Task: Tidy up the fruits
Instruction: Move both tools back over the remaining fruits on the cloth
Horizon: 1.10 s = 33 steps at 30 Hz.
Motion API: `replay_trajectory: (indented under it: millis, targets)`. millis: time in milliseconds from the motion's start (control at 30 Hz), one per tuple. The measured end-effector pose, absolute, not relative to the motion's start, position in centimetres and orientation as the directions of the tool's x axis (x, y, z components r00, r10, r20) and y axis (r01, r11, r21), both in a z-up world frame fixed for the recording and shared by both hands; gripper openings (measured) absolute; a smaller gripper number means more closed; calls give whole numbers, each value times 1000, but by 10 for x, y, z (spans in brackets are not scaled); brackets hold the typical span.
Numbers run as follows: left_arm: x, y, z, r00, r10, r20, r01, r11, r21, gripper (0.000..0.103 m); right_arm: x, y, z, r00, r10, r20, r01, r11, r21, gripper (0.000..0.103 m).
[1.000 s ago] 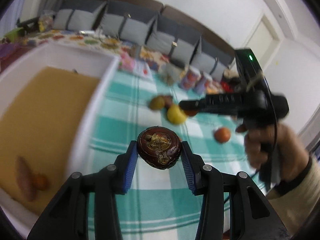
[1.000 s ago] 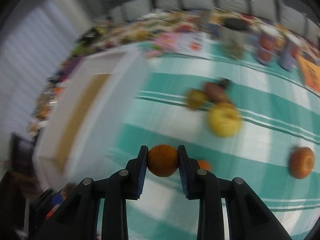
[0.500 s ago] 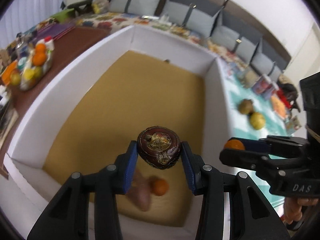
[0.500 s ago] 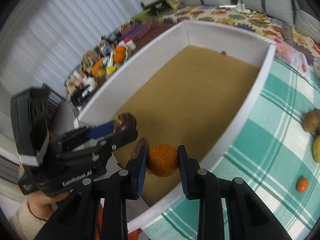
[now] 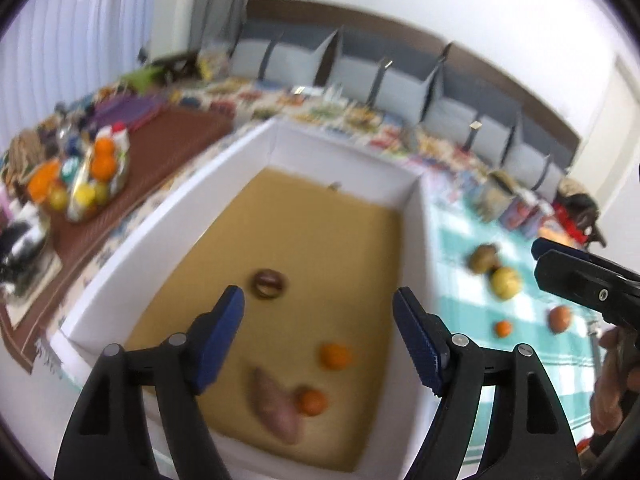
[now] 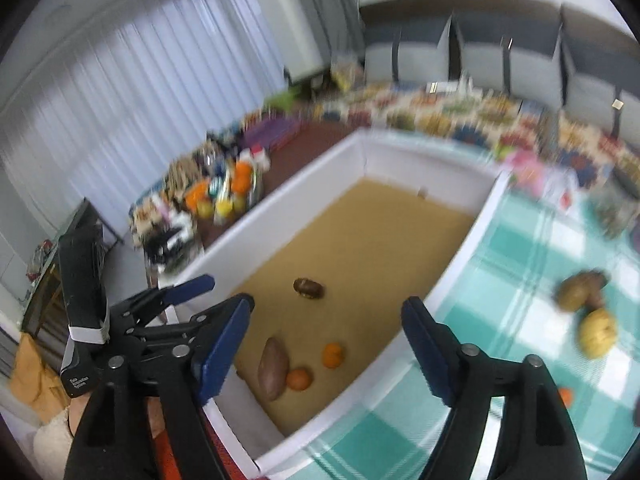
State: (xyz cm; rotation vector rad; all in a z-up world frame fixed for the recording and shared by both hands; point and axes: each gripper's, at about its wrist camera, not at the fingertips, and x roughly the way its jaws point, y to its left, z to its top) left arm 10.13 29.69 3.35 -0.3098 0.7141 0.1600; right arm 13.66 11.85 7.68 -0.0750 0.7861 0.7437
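**Sorting fruit into the box: four in, several left on the table**

Hovering over the near end of the white box, the left gripper stands wide and empty, its blue pads well apart. The right gripper is likewise spread wide and holds nothing.

Nearest on the box's tan floor lies a sweet potato, an elongated piece whose long axis runs roughly from the near wall toward the far end, tilted a little. A small orange sits touching or just beside it, and a second orange lies near, apart from both. Farther in rests a dark round fruit, alone near the middle; which way its crown faces is too blurred to tell.

So four pieces appear placed. Beyond the box's side wall, on the checked cloth of the table, the rest wait: a tiny orange fruit, a reddish-brown one, a yellow one and a brownish one just behind it. By my judgement the task is around halfway.
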Motion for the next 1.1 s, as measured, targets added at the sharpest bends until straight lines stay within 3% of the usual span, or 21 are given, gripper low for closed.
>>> replay_trajectory:
  millis: [67,267,433,600,700,1100]
  targets:
    - [96,277,45,774,22,-632,-210,951,-225,83,122,96,90,542,558,-629,-623,768,145,101]
    - [88,179,44,794,-125,-595,-22,972,-234,86,78,-3,59,704,372,-605,-483,875,-24,103]
    - [91,89,-22,703,-207,-680,63,971,-231,86,54,-94,-20,715,165,-679,-309,946,-97,103]
    - [97,27,-93,615,-176,-769,111,984,-137,86,31,-170,-94,690,-29,-723,-110,983,-145,103]
    - [97,3,-117,610,-148,-778,150,986,-70,86,30,-194,-110,650,-51,-758,-72,989,-129,103]
    - [100,-3,-142,610,-89,-788,102,994,-33,87,41,-194,-130,643,-42,-764,-41,995,-89,103]
